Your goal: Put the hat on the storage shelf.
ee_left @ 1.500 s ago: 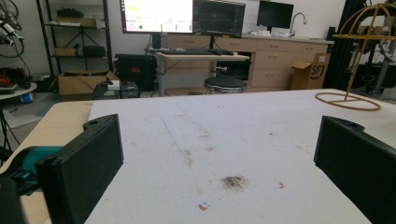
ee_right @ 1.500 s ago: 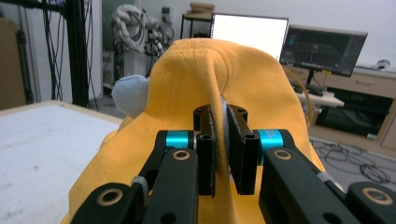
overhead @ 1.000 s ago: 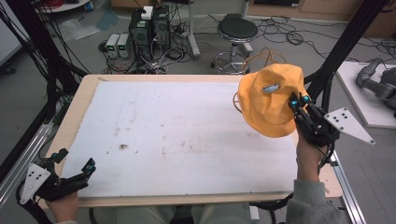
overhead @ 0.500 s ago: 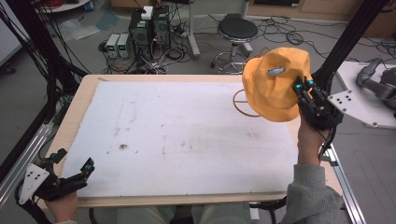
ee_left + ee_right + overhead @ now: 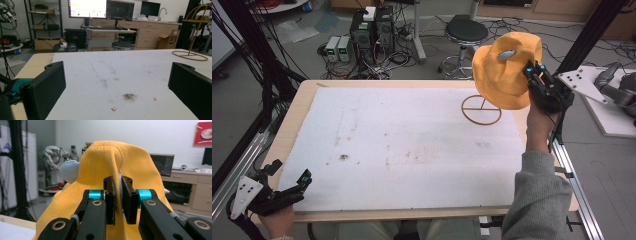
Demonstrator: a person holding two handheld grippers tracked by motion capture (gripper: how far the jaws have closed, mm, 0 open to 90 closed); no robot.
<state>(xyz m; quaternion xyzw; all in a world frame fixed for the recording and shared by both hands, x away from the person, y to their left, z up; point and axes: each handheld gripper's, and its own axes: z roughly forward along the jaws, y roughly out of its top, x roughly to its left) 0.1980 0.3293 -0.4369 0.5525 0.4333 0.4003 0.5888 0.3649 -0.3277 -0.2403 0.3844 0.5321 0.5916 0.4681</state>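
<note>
Right gripper (image 5: 532,70): jaws pinching the yellow hat (image 5: 504,67), holding it above the tabletop's far right corner.
Left gripper (image 5: 292,181): jaws gaping wide, holding nothing, resting at near left edge.
Wire stand (image 5: 482,109): standing beneath hat.
Progress: hat lifted; probably seating on stand remaining.

Looking like a lab: monitors (image 5: 113,9) glowing beyond the left gripper (image 5: 117,87), computer towers (image 5: 373,29) and cables (image 5: 512,25) sprawling on the floor.

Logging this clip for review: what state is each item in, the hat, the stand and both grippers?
Yellow hat: pinched by a fold of fabric, held in the air above the stand.
Wire hat stand: upright at the table's far right, bare.
Right gripper: shut on the hat.
Left gripper: open, holding nothing, at the table's near left edge.
Table: white cover, stained.
</note>
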